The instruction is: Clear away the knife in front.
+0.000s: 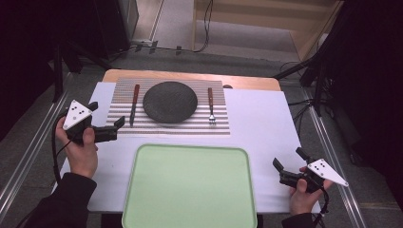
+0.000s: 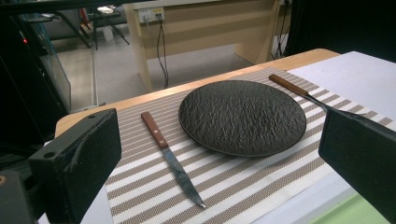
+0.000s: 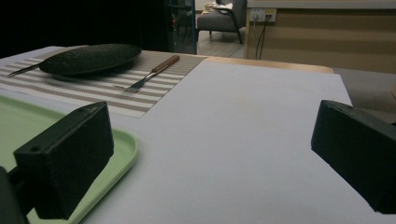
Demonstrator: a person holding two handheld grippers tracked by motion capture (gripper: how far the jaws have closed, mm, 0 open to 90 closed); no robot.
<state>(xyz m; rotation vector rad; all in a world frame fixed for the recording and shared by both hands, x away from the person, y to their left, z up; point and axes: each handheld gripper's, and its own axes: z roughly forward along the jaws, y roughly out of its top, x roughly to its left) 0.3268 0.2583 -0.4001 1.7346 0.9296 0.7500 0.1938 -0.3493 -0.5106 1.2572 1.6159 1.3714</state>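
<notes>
Left gripper wide open and empty, just beside knife, nearer than right gripper, likewise open and empty. Knife on striped placemat left of plate, long axis running away from person, blade tip nearest jaws.

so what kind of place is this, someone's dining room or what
More likely a lab or workshop staged as a dining setup. The plate, knife and fork lie on a striped placemat, but metal rails flank the table, and cables trail across a bare floor.
</notes>
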